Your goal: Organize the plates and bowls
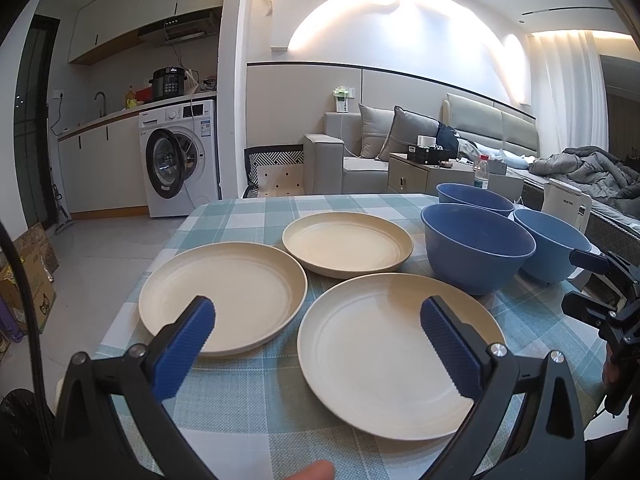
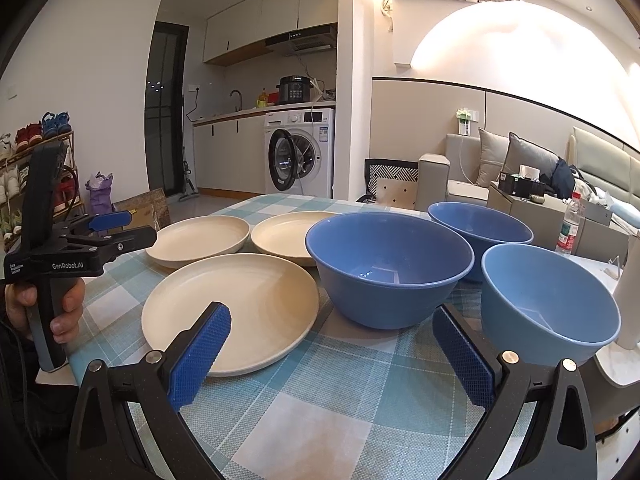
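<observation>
Checked cloth in pale teal and white covered the worktop (image 1: pixel 248 216), with a washing machine (image 1: pixel 180 160) and a grey sofa (image 1: pixel 352 152) in the room behind it.

3 cream plates lay flat on the cloth, all round, shallow and matte, each with a low raised rim and faint concentric rings inside. The near plate (image 1: pixel 400 352) sat closest to the camera, the left plate (image 1: pixel 224 296) just beside it, and the far plate (image 1: pixel 347 249) behind both, close to but apart from them. Being round, none had a long axis; all faced upward.

3 blue bowls stood upright to the right of the plates, mouths up, smooth and slightly glossy with deep sloping walls. The front bowl (image 2: pixel 390 268) stood beside the near plate, the back bowl (image 2: pixel 480 224) behind it, and the right bowl (image 2: pixel 550 300), a lighter blue, close by at the worktop's edge. Whether the bowls touched each other could not be told.

The left tool (image 1: pixel 318 344) hovered over the near plate with its blue, cross-hatched pads spread wide, holding nothing. The right tool (image 2: pixel 332 354) hung low before the front bowl, likewise spread wide and holding nothing.
</observation>
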`<state>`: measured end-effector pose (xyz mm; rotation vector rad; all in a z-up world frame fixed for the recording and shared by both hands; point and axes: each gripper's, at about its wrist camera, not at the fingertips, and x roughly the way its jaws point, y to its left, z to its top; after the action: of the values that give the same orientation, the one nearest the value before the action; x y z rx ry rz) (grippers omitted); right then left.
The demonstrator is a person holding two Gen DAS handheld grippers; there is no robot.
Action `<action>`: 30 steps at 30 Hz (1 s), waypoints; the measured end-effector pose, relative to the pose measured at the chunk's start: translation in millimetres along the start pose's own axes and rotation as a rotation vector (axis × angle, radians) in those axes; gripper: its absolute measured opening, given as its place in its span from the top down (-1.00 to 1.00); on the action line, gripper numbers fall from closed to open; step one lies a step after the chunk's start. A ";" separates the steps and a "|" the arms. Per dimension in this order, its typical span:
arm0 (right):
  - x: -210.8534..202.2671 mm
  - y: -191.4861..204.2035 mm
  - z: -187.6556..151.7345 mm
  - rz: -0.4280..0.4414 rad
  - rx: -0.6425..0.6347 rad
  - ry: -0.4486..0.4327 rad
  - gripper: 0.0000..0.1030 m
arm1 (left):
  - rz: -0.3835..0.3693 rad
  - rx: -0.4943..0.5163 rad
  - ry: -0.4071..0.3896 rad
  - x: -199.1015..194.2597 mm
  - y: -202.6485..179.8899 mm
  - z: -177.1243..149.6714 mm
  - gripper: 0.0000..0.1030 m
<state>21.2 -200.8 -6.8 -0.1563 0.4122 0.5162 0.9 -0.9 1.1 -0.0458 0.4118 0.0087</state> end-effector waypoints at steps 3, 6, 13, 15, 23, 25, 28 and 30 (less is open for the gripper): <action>-1.9 0.0 0.0 0.001 0.000 -0.001 -0.99 | 0.000 0.001 -0.002 -1.0 0.1 0.3 -1.00; -2.1 0.1 -0.1 -0.001 0.000 -0.004 -0.99 | -0.001 0.002 -0.003 -1.7 -0.1 0.3 -1.00; -2.5 0.9 0.3 0.003 -0.003 -0.003 -0.99 | -0.001 0.002 -0.003 -2.1 -0.1 0.6 -1.00; -2.7 1.5 0.3 0.005 -0.004 -0.002 -0.99 | 0.000 0.002 -0.003 -2.0 0.4 0.4 -1.00; -2.0 2.2 0.8 0.006 -0.006 -0.002 -0.99 | -0.001 0.001 -0.004 -2.0 0.3 0.1 -1.00; -1.9 2.3 0.8 0.006 -0.005 -0.003 -0.99 | 0.000 0.002 -0.003 -2.0 0.3 0.1 -1.00; -1.7 3.2 1.2 0.008 -0.007 -0.003 -0.99 | -0.001 -0.001 -0.003 -2.7 0.6 0.7 -1.00; -1.8 4.1 2.8 0.011 -0.006 -0.004 -0.99 | -0.001 -0.001 -0.004 -3.1 0.7 1.2 -1.00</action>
<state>18.6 -197.4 -3.7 -0.1592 0.4077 0.5281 -1.4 -0.1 3.4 -0.0474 0.4081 0.0084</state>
